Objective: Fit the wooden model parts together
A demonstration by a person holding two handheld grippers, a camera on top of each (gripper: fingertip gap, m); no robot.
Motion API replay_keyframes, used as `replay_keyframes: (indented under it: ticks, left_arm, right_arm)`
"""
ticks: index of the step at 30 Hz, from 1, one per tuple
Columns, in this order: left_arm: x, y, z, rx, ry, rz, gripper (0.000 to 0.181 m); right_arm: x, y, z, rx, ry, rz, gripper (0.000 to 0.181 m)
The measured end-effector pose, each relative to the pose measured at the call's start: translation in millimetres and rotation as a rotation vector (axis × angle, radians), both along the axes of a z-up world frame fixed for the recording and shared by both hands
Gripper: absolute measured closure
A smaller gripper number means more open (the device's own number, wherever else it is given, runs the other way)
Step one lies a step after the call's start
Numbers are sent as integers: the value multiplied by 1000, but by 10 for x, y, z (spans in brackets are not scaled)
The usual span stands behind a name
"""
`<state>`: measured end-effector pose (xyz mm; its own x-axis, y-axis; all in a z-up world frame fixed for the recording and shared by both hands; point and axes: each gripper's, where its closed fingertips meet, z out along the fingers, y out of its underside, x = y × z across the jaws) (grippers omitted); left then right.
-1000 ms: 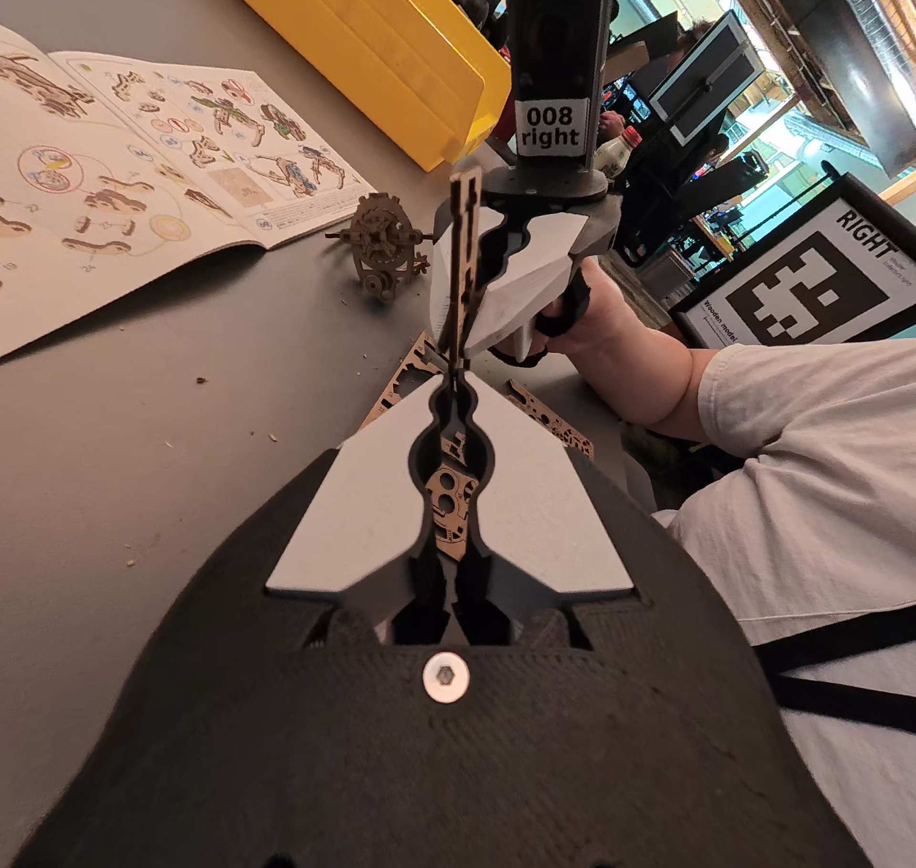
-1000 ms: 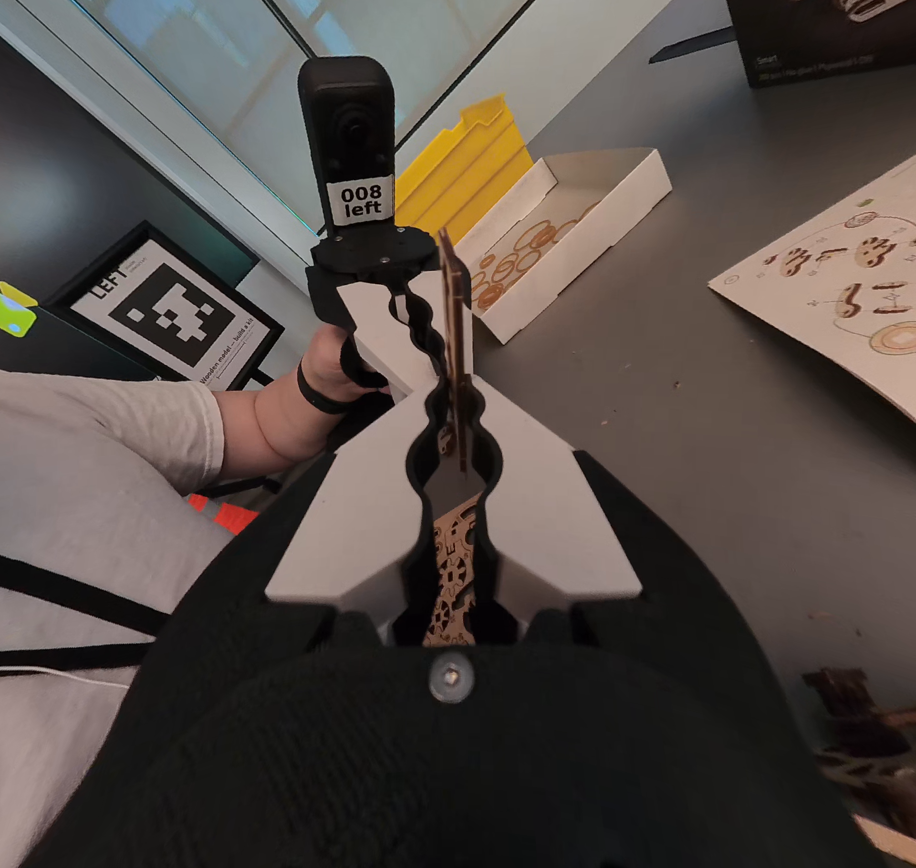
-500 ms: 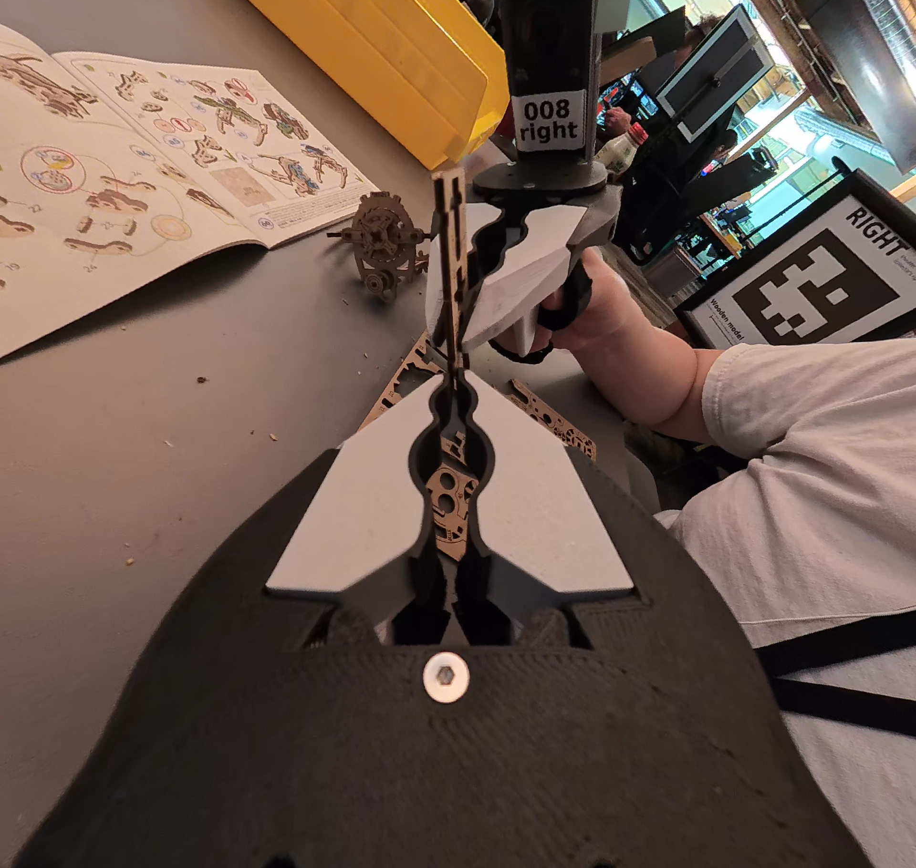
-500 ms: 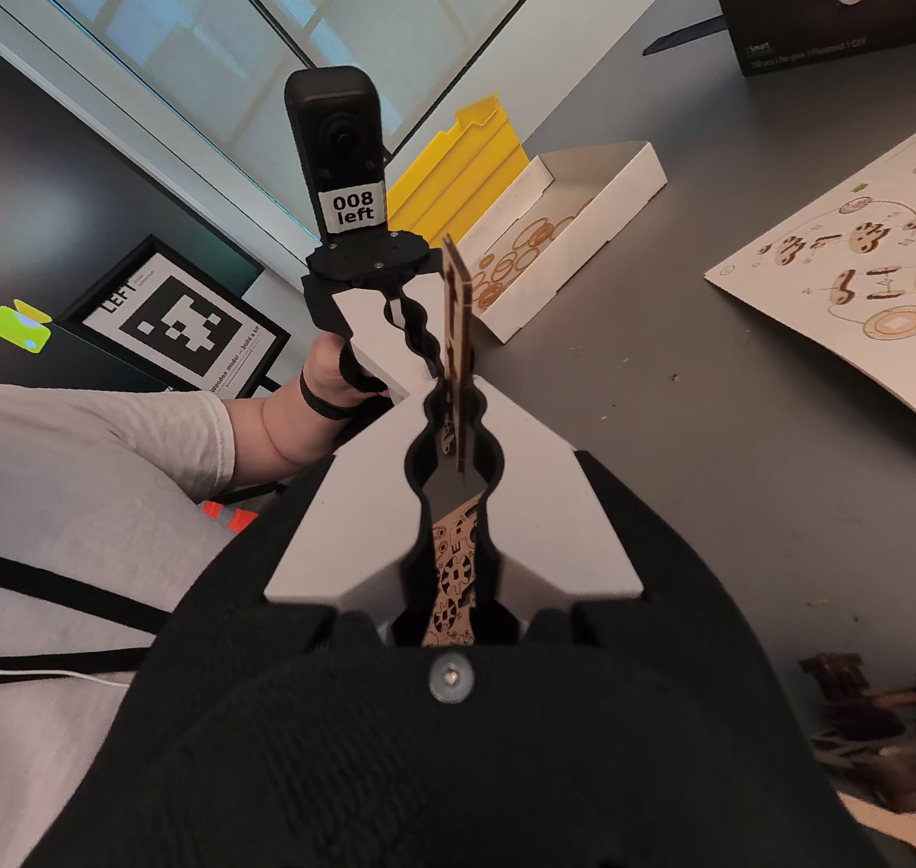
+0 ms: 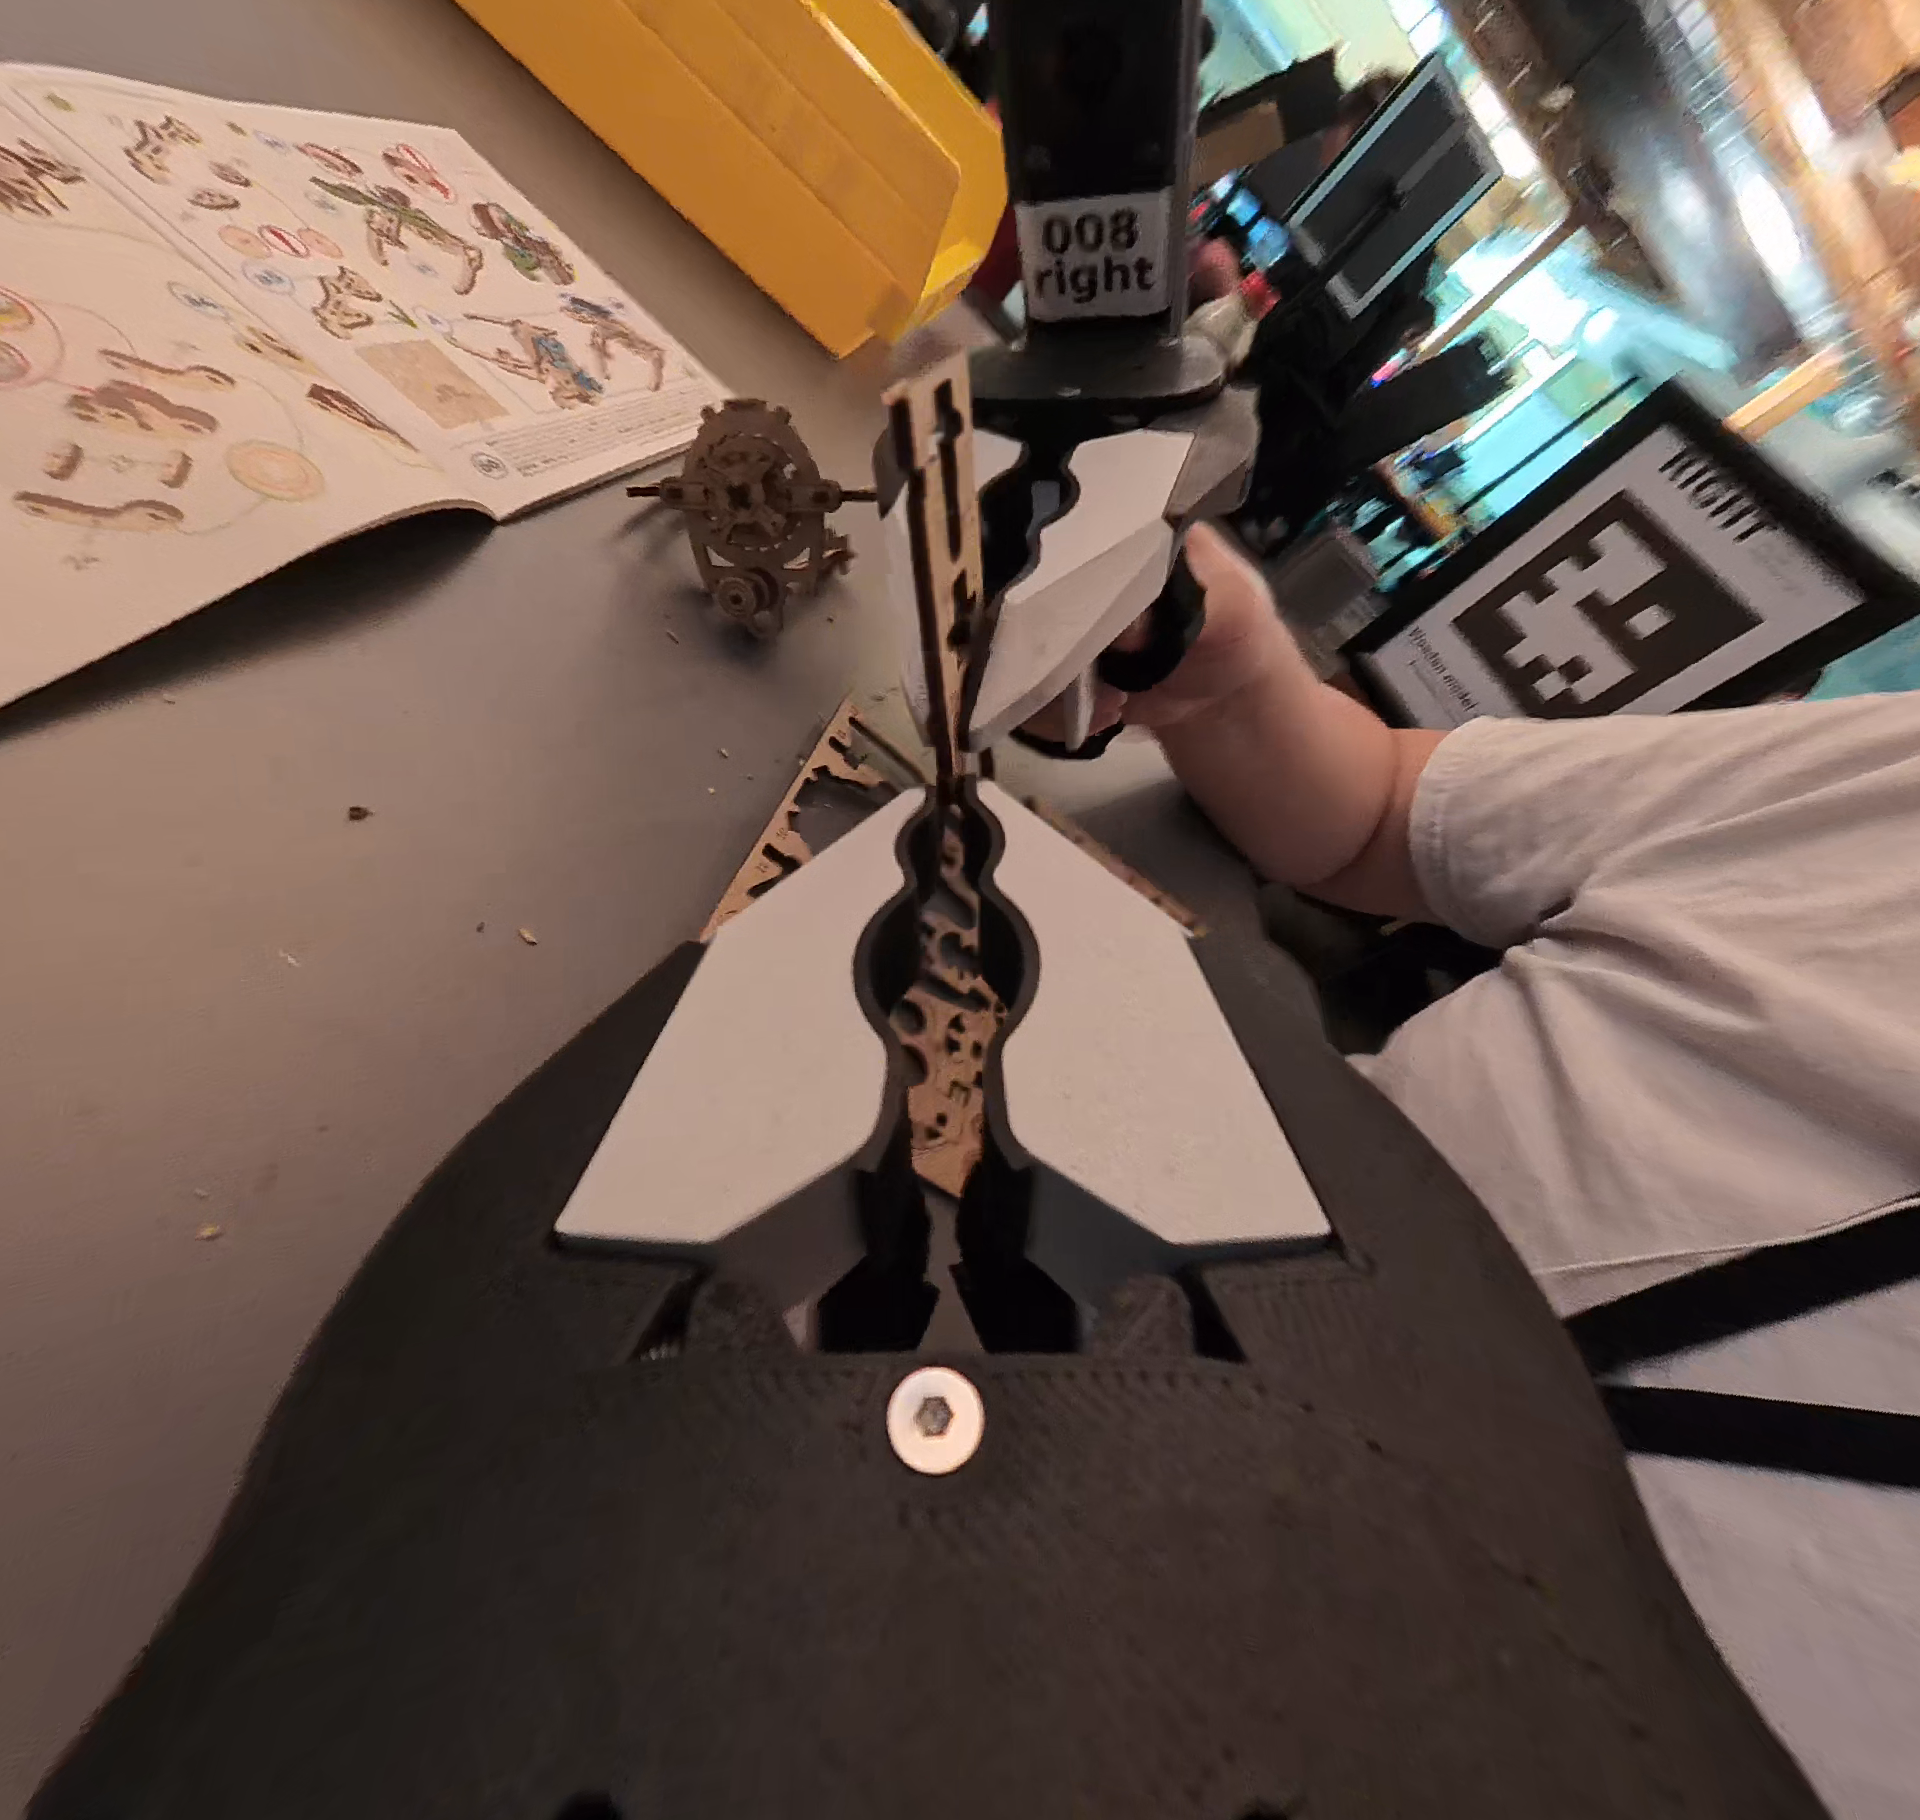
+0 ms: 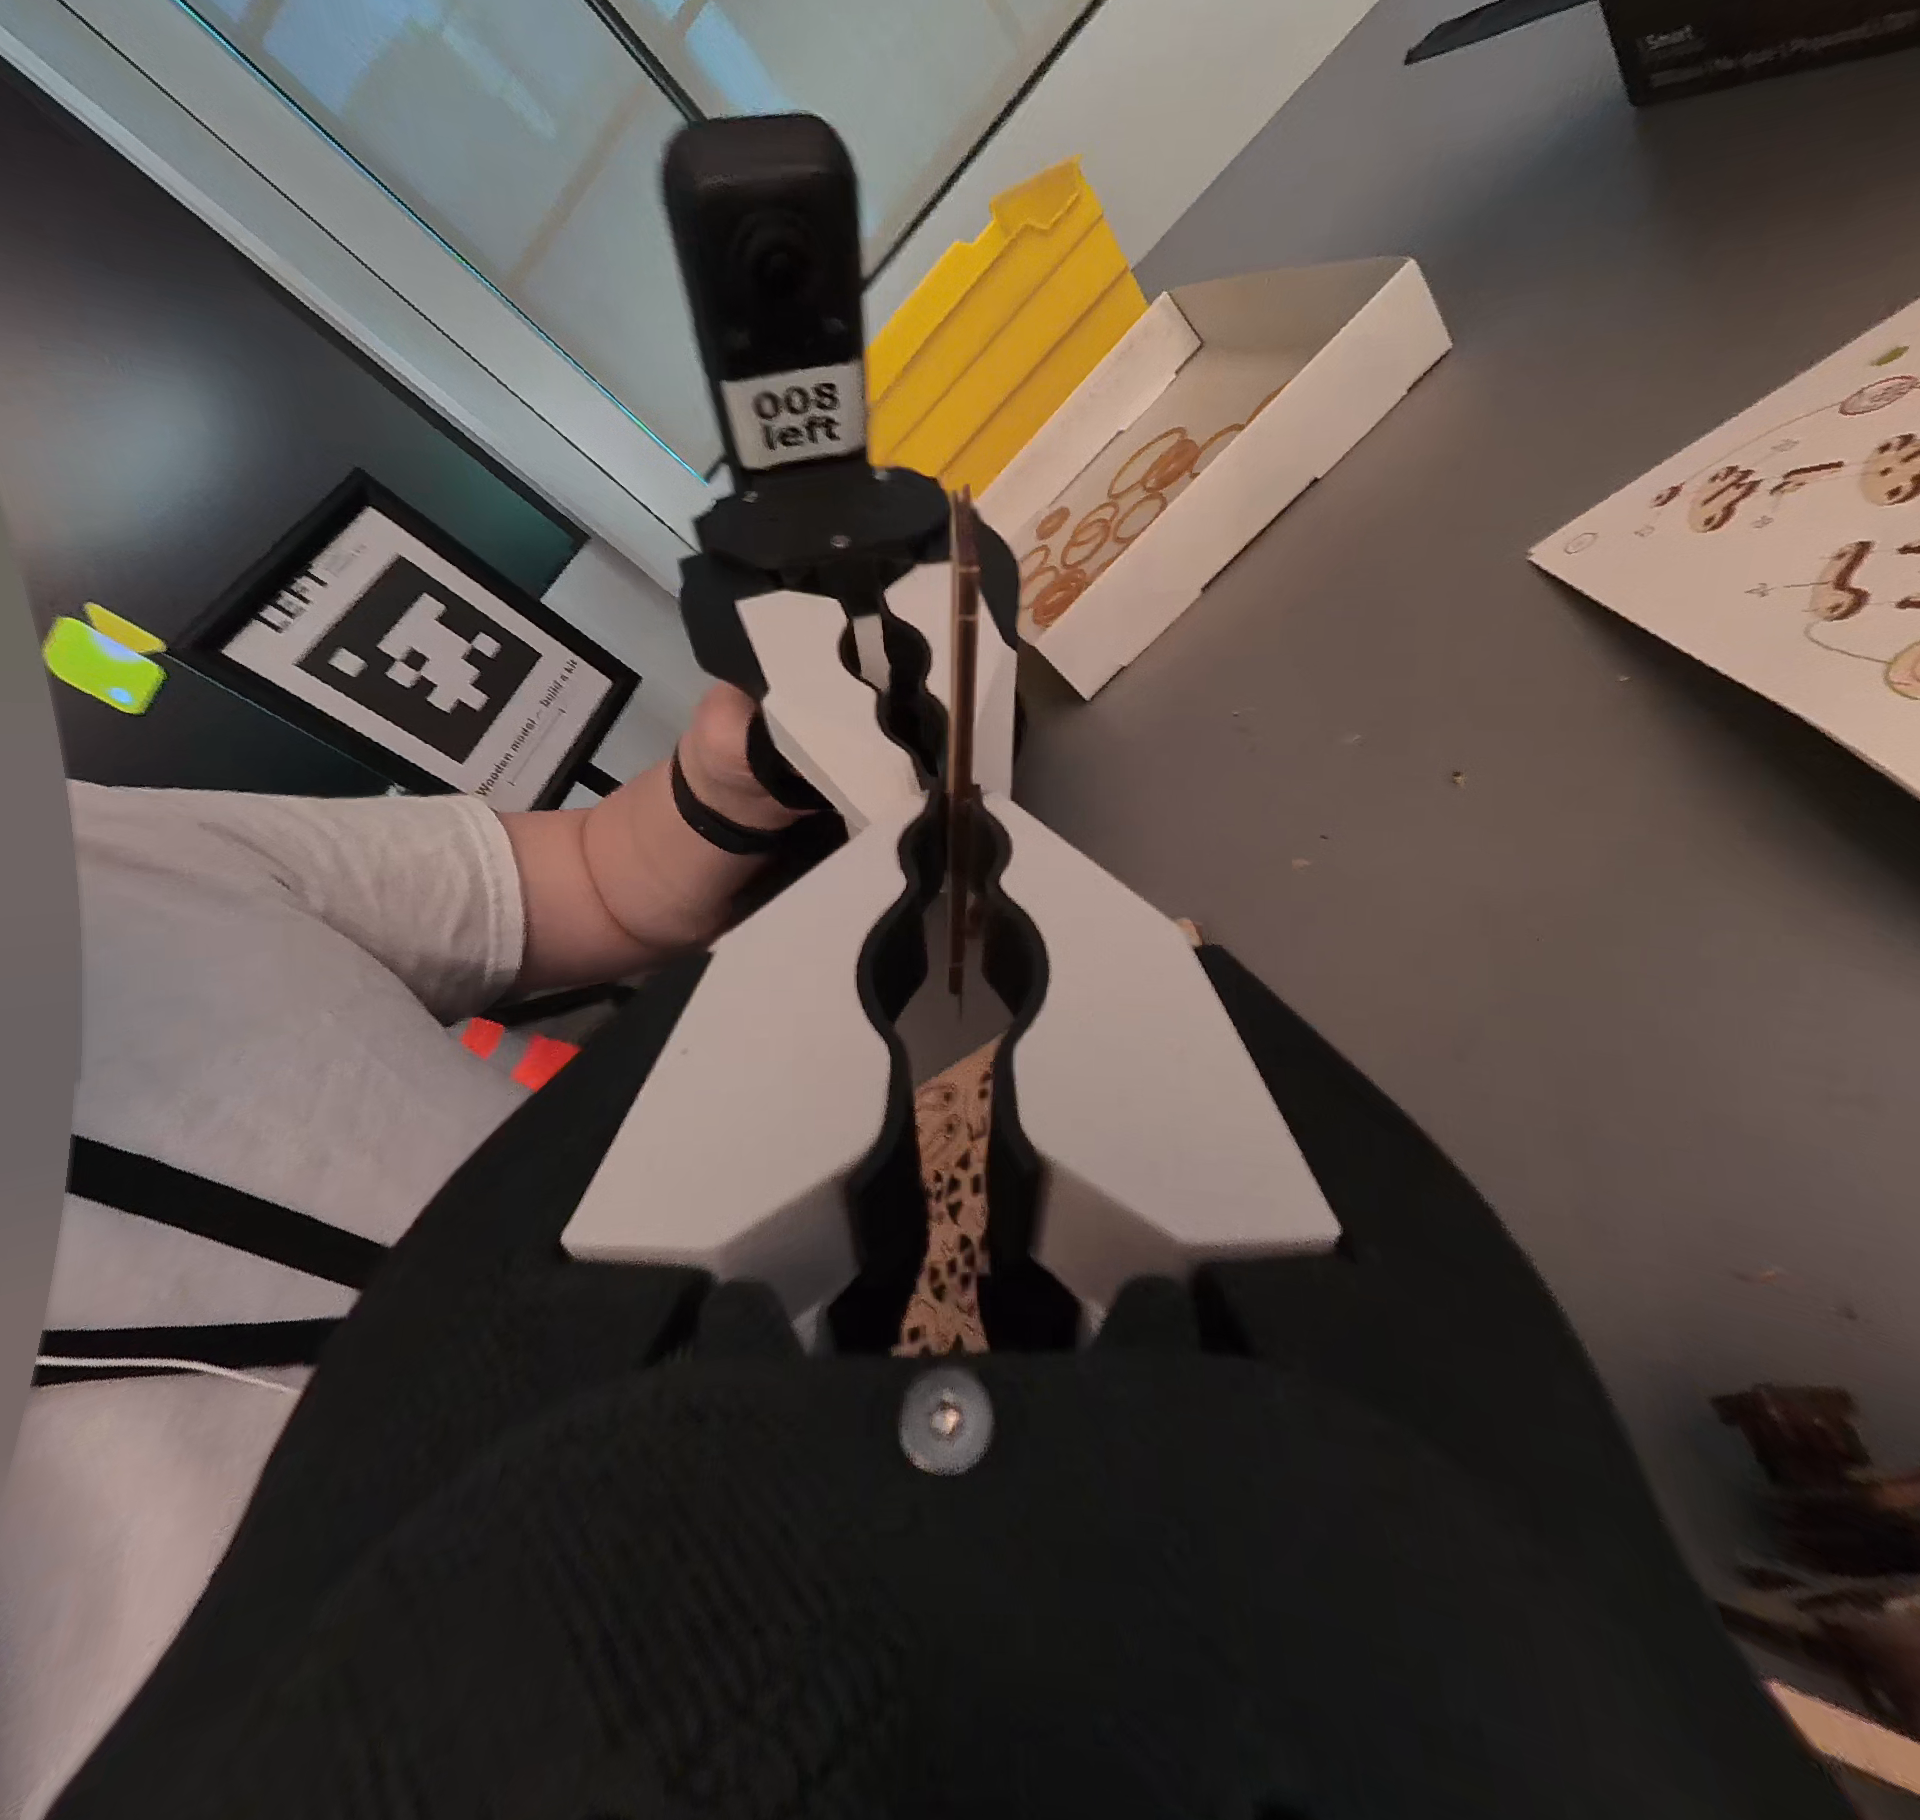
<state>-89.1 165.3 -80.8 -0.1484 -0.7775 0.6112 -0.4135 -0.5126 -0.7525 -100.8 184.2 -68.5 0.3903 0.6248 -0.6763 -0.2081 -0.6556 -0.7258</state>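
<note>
Both hand-held grippers, left and right, still clamped on wooden strip, raised slightly, tilted

The desk is showing plain grey, the bin bright yellow, the tray white. The wooden strip is showing pale tan with dark cut-outs. Both tongs are wearing white faces on black bodies. The booklet is showing cream pages with coloured drawings.
</note>
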Motion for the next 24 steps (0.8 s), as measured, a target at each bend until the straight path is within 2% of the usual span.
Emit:
replay_keyframes:
  ticks: [3, 12, 24]
  left_arm:
    - [2, 19, -94, 124, 58, 33, 181]
    - [23, 37, -113, 76, 75, 79, 181]
    - [23, 77, -212, 131, 133, 113, 181]
  right_arm:
    - [8, 11, -76, 16, -71, -9, 179]
    - [41, 36, -130, 53, -158, -39, 176]
    - [40, 73, -218, 66, -232, -76, 175]
